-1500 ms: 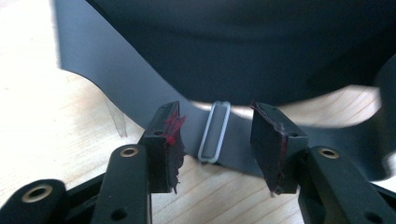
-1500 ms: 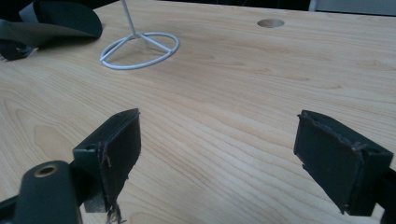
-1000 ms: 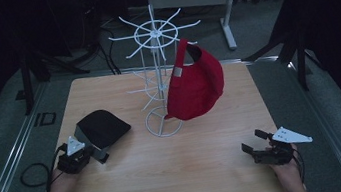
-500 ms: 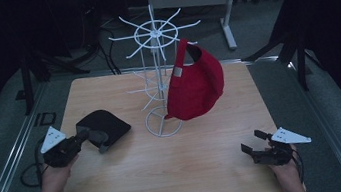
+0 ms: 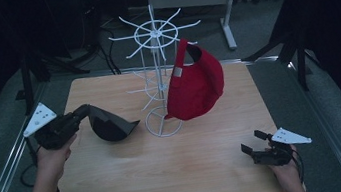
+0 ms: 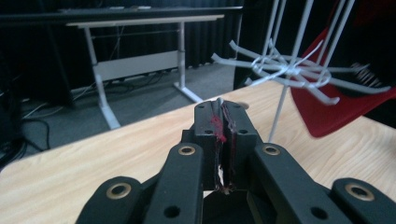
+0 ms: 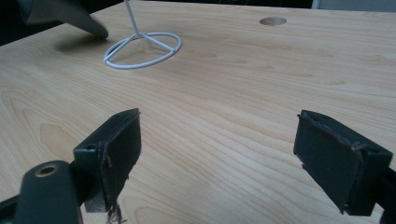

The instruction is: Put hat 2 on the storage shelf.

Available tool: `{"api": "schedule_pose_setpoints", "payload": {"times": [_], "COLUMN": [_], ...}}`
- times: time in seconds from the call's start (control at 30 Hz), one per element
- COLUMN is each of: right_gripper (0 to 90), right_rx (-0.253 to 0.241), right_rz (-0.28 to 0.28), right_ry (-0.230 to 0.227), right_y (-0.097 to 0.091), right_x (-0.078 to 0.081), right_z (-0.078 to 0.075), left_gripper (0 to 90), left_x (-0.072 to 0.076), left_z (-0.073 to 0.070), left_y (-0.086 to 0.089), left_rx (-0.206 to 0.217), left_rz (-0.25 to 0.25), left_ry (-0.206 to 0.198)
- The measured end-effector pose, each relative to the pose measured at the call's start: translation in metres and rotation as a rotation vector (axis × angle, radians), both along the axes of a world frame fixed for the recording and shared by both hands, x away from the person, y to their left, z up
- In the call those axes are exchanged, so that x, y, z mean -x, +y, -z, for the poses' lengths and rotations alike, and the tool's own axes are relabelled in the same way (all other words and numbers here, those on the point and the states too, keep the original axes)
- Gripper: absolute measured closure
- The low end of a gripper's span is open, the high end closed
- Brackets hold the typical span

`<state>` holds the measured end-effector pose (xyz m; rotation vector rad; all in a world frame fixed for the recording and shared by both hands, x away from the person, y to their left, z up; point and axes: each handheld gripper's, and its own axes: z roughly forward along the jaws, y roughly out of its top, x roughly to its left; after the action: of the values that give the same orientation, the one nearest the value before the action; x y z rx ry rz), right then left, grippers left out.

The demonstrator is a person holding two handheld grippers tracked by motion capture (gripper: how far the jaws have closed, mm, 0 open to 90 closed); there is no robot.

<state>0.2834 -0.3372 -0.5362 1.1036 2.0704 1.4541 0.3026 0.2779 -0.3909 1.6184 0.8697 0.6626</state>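
A white wire hat rack stands at the table's twelve o'clock with a red cap already hung on it. The left gripper, at nine o'clock, is clamped on a black cap lifted beside the rack, seemingly next to hang. The right gripper rests at five o'clock, jaws wide and empty.

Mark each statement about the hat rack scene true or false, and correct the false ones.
1. The red cap hangs on the white wire rack. True.
2. The left gripper is open and empty. False: it is shut on the black cap, held off the table.
3. The right gripper is open near the table's front right. True.
4. The black cap already hangs on the rack. False: it is beside the rack, not hung.
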Motion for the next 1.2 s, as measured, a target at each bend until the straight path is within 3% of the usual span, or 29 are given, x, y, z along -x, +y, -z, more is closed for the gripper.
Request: {"api": "schedule_pose_setpoints", "payload": {"times": [0.33, 0.5, 0.77, 1.0, 1.2], "right_gripper": [14.7, 14.7, 14.7, 14.7, 14.7], "right_rx": [0.0, -0.001, 0.002, -0.001, -0.005], "right_rz": [-0.002, -0.004, -0.008, -0.009, -0.006], "right_ry": [-0.001, 0.003, 0.006, 0.005, 0.0], "right_y": [0.0, 0.001, 0.003, 0.003, 0.0], "right_x": [0.0, 0.0, -0.001, -0.001, 0.0], "right_z": [0.0, 0.001, 0.001, 0.001, 0.0], "left_gripper": [86.7, 86.6, 86.6, 86.6, 86.6], "left_x": [0.004, 0.011, 0.011, -0.007, -0.023], "left_z": [-0.045, -0.069, -0.108, -0.146, -0.169], "left_y": [-0.008, -0.008, -0.021, -0.037, -0.046], "left_rx": [0.046, 0.044, -0.038, -0.096, -0.104], "left_rz": [0.062, 0.085, 0.074, 0.056, 0.042], "left_ry": [-0.079, -0.126, -0.187, -0.209, -0.222]}}
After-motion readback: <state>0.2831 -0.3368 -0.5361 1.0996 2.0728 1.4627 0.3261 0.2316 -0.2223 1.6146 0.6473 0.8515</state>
